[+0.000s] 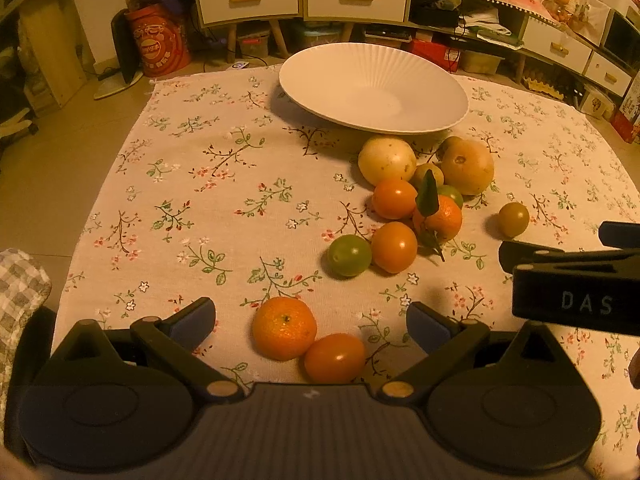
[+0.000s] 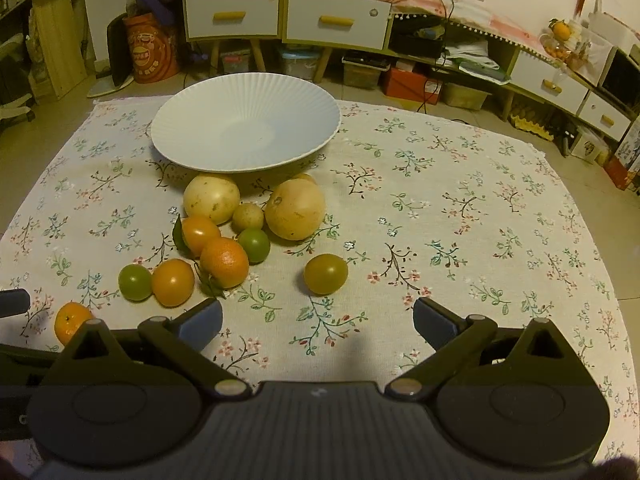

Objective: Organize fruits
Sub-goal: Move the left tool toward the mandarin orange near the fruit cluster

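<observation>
An empty white ribbed plate (image 1: 372, 84) (image 2: 244, 128) stands at the far side of a floral cloth. In front of it lies a cluster of fruit: two large pale fruits (image 1: 386, 160) (image 2: 294, 209), orange tomatoes (image 1: 394, 246), a leafed mandarin (image 1: 438, 218) (image 2: 224, 262) and green tomatoes (image 1: 349, 255) (image 2: 135, 282). A lone olive tomato (image 2: 325, 274) (image 1: 513, 219) lies apart. My left gripper (image 1: 310, 320) is open, with a mandarin (image 1: 284, 328) and an orange tomato (image 1: 334, 357) between its fingers. My right gripper (image 2: 318, 320) is open and empty, just short of the olive tomato.
The right gripper's black body (image 1: 576, 280) reaches in at the right of the left wrist view. The floral cloth (image 2: 460, 220) lies on a tiled floor. White drawer cabinets (image 2: 280, 12), a red drum (image 2: 154, 50) and boxes stand behind it.
</observation>
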`<state>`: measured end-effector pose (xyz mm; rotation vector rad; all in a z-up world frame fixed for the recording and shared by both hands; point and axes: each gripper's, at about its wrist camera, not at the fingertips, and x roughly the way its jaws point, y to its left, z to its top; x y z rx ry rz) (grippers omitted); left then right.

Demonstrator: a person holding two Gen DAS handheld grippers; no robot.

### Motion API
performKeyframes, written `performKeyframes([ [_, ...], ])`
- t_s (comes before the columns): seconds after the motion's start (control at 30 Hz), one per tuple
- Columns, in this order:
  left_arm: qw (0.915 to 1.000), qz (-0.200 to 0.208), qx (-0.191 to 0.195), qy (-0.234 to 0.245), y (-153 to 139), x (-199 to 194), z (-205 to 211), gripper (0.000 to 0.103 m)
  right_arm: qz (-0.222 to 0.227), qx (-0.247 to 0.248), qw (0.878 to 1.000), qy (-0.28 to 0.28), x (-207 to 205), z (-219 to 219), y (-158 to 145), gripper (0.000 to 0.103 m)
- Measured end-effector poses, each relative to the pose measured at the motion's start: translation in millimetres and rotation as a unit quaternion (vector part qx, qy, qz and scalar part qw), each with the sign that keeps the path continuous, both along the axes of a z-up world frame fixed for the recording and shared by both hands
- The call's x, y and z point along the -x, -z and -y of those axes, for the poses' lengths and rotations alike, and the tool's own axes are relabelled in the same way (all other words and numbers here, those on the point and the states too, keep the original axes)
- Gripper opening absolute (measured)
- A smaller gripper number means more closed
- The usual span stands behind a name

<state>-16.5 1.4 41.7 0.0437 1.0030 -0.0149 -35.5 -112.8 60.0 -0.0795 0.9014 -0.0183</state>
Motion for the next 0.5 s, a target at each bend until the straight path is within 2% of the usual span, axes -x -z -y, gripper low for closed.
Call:
performKeyframes([
  [0.47,1.0000,-0.002,0.003,0.008,-2.1,1.5,0.4,0.097,0.003,0.014,1.000,0.000,-0.4,0.0,-1.8,0.102],
  [0.5,1.0000,-0.002,0.004,0.008,-2.2,1.7,0.2,0.097,-0.002,-0.001,1.000,-0.001,-0.6,0.3,-0.9,0.102],
])
